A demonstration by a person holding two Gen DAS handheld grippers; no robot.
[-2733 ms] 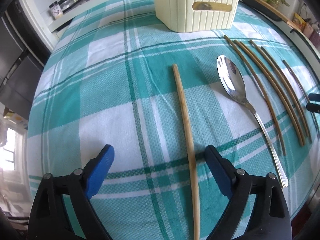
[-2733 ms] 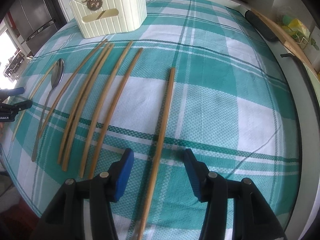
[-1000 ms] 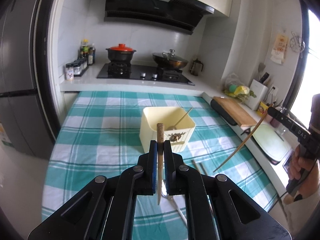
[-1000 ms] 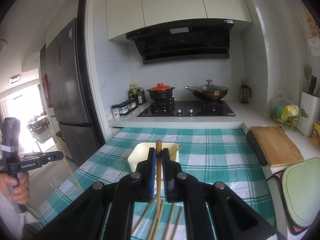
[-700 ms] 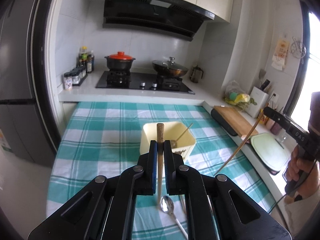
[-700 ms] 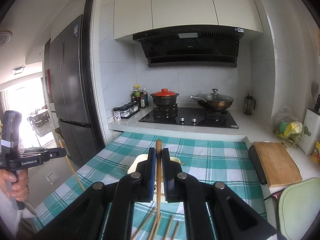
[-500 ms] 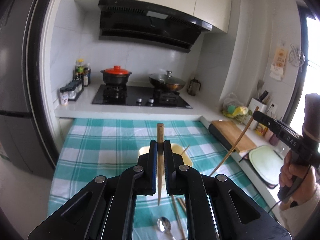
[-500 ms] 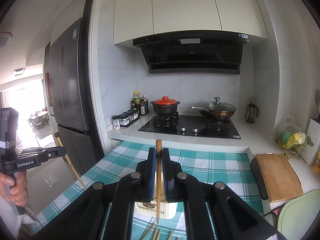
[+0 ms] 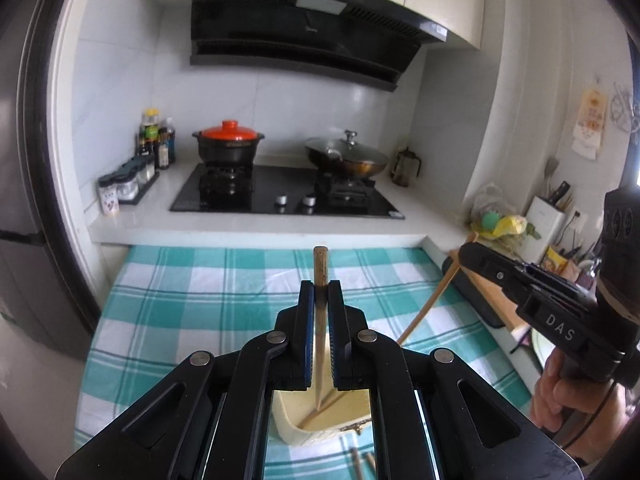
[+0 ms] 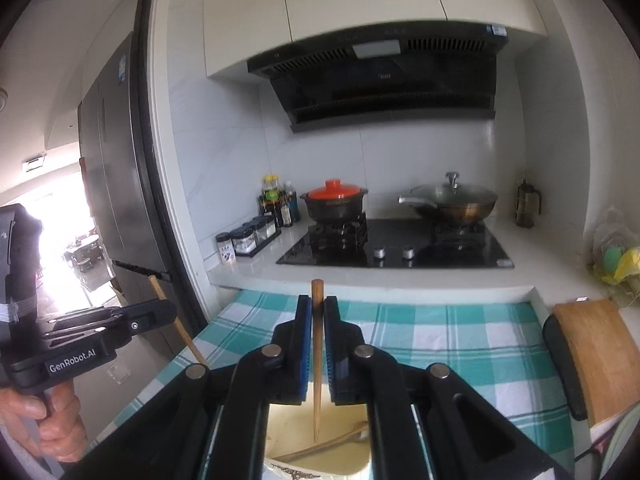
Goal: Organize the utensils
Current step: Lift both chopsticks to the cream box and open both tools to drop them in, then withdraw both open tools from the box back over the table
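My left gripper [image 9: 319,290] is shut on a wooden chopstick [image 9: 319,268] held upright, tip down over the cream utensil holder [image 9: 320,420], which holds other chopsticks. My right gripper [image 10: 317,307] is shut on another wooden chopstick [image 10: 317,360], also upright with its tip above the cream holder [image 10: 316,452]. The right gripper with its chopstick [image 9: 432,300] shows at the right of the left wrist view. The left gripper's chopstick [image 10: 176,324] shows at the left of the right wrist view. A few chopstick ends [image 9: 362,466] lie on the checked cloth below the holder.
The table has a teal and white checked cloth [image 9: 200,280]. Behind it is a counter with a stove [image 9: 284,196], a red-lidded pot [image 9: 228,144] and a wok [image 9: 346,158]. A cutting board [image 10: 592,344] lies at the right. A fridge [image 10: 116,184] stands at the left.
Both grippers picked a chopstick off the cloth, turned them upright and have moved in over the holder, which now sits directly under the fingers.
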